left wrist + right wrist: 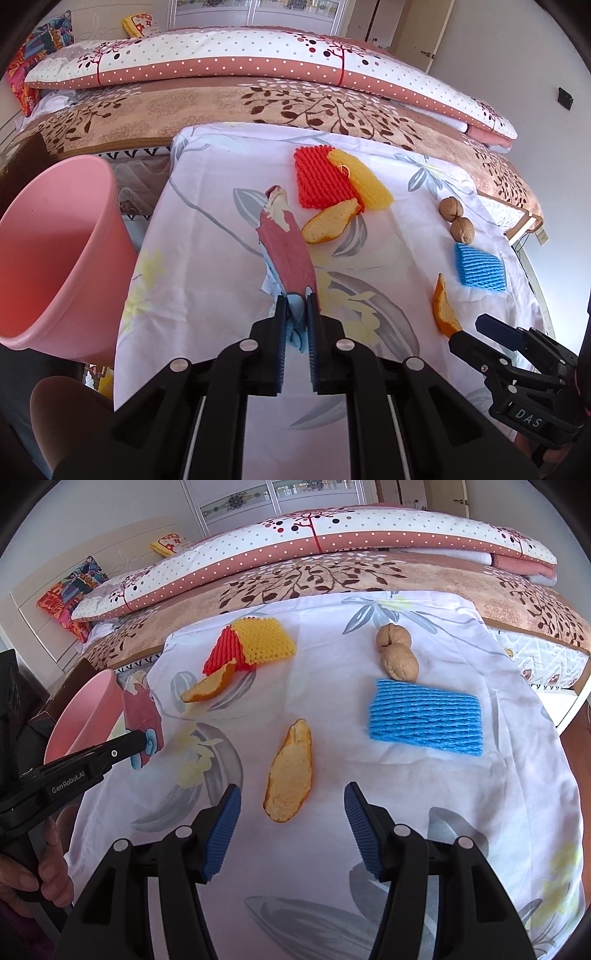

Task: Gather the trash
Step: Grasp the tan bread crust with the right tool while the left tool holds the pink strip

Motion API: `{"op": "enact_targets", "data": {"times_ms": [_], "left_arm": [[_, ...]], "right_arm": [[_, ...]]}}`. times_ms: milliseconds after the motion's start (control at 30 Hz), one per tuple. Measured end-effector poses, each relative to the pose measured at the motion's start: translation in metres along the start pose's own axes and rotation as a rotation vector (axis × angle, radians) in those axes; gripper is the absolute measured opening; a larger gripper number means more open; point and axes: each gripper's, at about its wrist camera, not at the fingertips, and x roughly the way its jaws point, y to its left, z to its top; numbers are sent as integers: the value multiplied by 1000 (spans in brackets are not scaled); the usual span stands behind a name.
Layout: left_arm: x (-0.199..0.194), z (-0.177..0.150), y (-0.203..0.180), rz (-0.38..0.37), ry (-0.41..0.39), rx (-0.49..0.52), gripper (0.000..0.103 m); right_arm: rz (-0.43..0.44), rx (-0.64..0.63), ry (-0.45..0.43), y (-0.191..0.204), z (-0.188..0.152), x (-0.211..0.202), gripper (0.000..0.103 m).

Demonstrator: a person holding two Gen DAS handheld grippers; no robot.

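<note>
My left gripper [296, 314] is shut on a dark red snack wrapper [286, 251] with a torn white top, held just above the floral cloth; it also shows in the right wrist view [142, 716]. The pink bin [55, 258] stands to its left. My right gripper [291, 808] is open, with an orange peel [290, 771] lying on the cloth between its fingers. Another orange peel [212, 686] lies by red [221, 650] and yellow foam nets [264, 638]. Two walnuts [397, 653] and a blue foam net [424, 716] lie at the right.
The floral cloth [332, 701] covers a table beside a bed with a brown leaf blanket [258, 99] and a dotted quilt [221, 55]. The bin also shows at the left of the right wrist view [85, 716]. A dark box [62, 690] sits behind it.
</note>
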Motion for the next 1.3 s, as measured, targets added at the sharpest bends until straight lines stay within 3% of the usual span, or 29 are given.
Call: {"op": "enact_targets", "data": {"times_ms": [300, 900, 1300], "left_arm": [[-7, -4, -5, -14, -19, 34, 10], [-9, -8, -7, -24, -15, 48, 10], [-8, -10, -6, -26, -9, 51, 10]], "right_arm": [[-63, -3, 41, 4, -1, 12, 36], [-71, 1, 49, 5, 1, 14, 35], [-76, -7, 39, 7, 1, 12, 17]]}}
